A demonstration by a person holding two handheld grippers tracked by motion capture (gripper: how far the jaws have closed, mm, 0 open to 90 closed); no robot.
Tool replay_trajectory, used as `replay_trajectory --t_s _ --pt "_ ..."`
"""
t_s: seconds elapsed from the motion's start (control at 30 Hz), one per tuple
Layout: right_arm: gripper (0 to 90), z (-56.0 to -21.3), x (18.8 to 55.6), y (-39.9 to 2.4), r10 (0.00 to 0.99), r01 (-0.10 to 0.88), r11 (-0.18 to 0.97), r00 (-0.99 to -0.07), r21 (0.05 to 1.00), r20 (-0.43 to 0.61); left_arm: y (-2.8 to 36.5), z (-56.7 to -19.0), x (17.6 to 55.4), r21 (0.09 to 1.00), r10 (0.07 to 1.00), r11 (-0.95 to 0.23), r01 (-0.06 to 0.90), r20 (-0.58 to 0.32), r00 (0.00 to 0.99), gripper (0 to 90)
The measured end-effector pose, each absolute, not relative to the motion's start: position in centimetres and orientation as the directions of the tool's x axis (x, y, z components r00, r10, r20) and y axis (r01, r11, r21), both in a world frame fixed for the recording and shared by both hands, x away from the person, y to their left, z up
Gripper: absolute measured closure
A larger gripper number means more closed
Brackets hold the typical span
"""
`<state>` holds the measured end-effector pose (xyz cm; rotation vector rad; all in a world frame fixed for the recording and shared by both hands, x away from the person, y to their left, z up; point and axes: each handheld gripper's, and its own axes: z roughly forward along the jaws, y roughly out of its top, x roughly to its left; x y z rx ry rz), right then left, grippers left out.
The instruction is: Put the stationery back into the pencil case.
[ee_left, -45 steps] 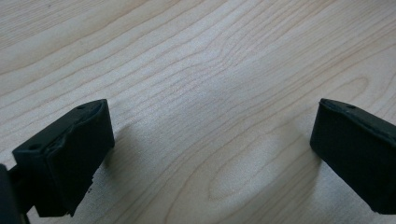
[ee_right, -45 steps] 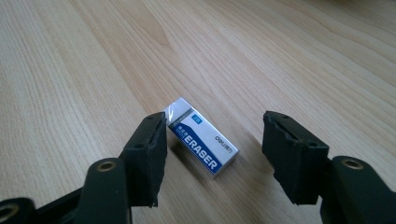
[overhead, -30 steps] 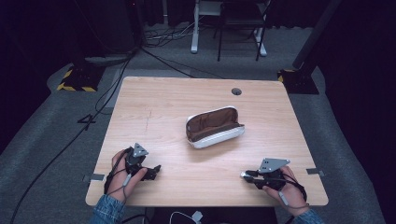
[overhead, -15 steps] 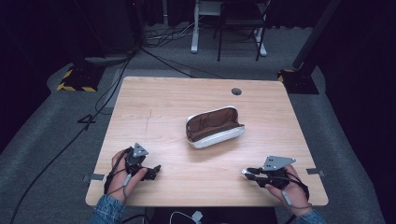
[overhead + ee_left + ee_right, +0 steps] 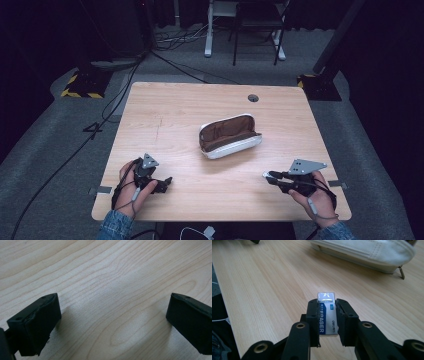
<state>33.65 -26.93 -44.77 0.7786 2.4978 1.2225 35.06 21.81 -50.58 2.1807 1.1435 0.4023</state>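
An open white pencil case [image 5: 229, 136] with a brown lining lies in the middle of the wooden table [image 5: 180, 110]. My right gripper [image 5: 267, 176] hovers near the front right edge, shut on a white eraser [image 5: 326, 315] in a blue-and-white sleeve. In the right gripper view the eraser sticks out between the two black pads, and the white pencil case [image 5: 367, 252] lies ahead. My left gripper [image 5: 167, 181] rests low at the front left, open, its black pads [image 5: 37, 322] standing wide apart over bare wood.
A round cable hole [image 5: 253, 98] sits near the table's far edge. Cables [image 5: 165, 45] and a white stand [image 5: 210, 30] are on the grey floor behind the table. The table's front edge runs just under both hands.
My right gripper has risen a little off the table with the eraser in it. The left gripper and the pencil case have stayed put.
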Motion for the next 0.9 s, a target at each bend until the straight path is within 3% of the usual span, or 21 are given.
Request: replay_trajectory --t_s 0.9 --pt "73.8 -38.8 39.1 -24.4 0.601 0.351 0.463 -0.799 0.814 0.003 21.9 -50.6 35.0 0.663 0.814 -0.425 0.616 -0.017 0.58 0.1"
